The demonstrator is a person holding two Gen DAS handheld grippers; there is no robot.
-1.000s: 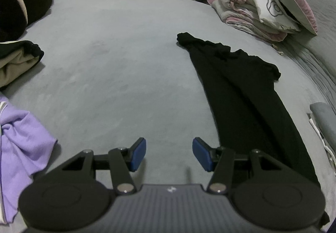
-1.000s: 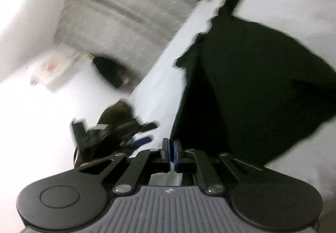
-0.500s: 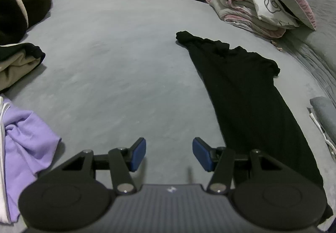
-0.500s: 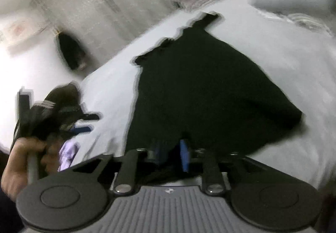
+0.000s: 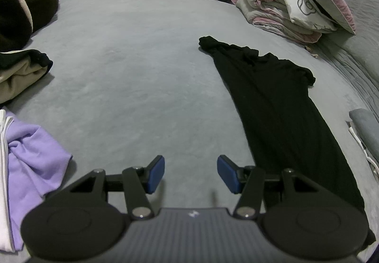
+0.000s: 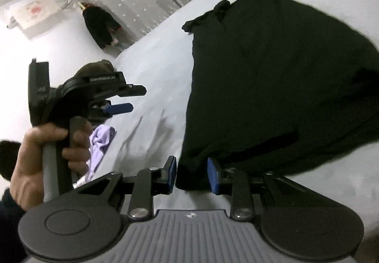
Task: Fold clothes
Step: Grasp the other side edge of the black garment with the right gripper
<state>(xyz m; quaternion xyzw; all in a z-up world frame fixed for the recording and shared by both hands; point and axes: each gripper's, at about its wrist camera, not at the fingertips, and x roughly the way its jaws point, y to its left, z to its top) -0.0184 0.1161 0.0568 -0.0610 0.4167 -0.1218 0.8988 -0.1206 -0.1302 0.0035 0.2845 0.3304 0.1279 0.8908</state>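
Both grippers parted, empty: left gripper (image 5: 191,173) level over bare bed (image 5: 132,69) (hand (image 6: 45,156) clasping handle); right gripper (image 6: 191,175) straddling black garment (image 6: 272,87) hem

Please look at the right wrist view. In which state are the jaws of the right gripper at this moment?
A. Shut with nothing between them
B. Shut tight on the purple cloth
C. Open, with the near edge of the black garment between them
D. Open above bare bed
C. The right gripper has its blue pads apart, and the near edge of the black garment lies in the gap.
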